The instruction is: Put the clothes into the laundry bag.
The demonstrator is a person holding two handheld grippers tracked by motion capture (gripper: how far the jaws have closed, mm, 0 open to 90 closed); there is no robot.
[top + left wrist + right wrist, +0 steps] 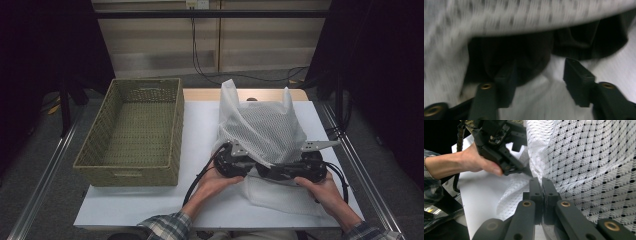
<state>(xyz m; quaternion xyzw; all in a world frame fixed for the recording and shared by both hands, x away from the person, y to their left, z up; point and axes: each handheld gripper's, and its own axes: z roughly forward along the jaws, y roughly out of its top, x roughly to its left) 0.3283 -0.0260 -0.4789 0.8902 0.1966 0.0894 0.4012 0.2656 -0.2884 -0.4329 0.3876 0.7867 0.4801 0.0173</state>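
Note:
A white mesh bag with dark dots stands bunched up on the white sheet right of centre. My right gripper is shut on a fold of the mesh bag at its lower edge, seen also at the bag's near right. My left gripper is open, its jaws well apart just below the mesh bag, and its pads press on nothing. A dark shape lies beyond them; I cannot tell what it is. The left gripper sits close beside the right one.
A woven green-brown basket stands empty at the table's left, half over the white sheet. Cables trail from both grippers toward the near edge. Metal rails run along both sides of the table.

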